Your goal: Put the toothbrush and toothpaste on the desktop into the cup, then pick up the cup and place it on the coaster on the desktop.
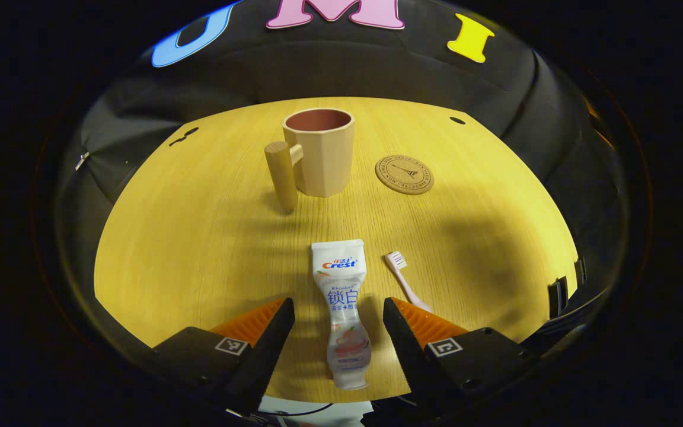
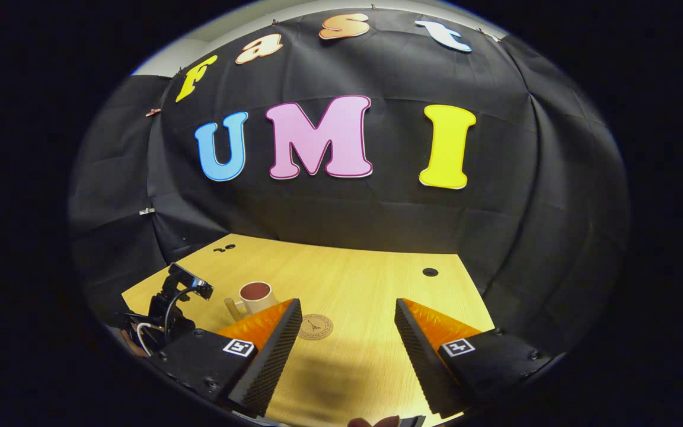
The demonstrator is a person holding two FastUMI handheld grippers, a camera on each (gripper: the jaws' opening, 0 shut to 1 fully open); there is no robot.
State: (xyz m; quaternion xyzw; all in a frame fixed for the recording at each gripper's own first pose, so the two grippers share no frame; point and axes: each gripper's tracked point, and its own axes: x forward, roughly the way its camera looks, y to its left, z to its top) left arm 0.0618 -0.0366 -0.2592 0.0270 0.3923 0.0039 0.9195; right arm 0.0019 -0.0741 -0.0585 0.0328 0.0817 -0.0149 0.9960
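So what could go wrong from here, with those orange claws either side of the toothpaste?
The left gripper is open astride the toothpaste tube, touching nothing yet. The tube looks soft and flat on the table, so closing fingers might buckle it or slide off. The toothbrush lies close beside one finger and could get knocked. The cup is tall with a side handle; a clumsy drop-in might tip it.

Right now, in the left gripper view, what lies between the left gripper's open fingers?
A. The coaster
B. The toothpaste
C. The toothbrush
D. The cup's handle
B. The toothpaste lies flat on the desk, its lower half between the open fingers of the left gripper, untouched by either; the toothbrush lies just right of it, and the cup and coaster stand farther back.
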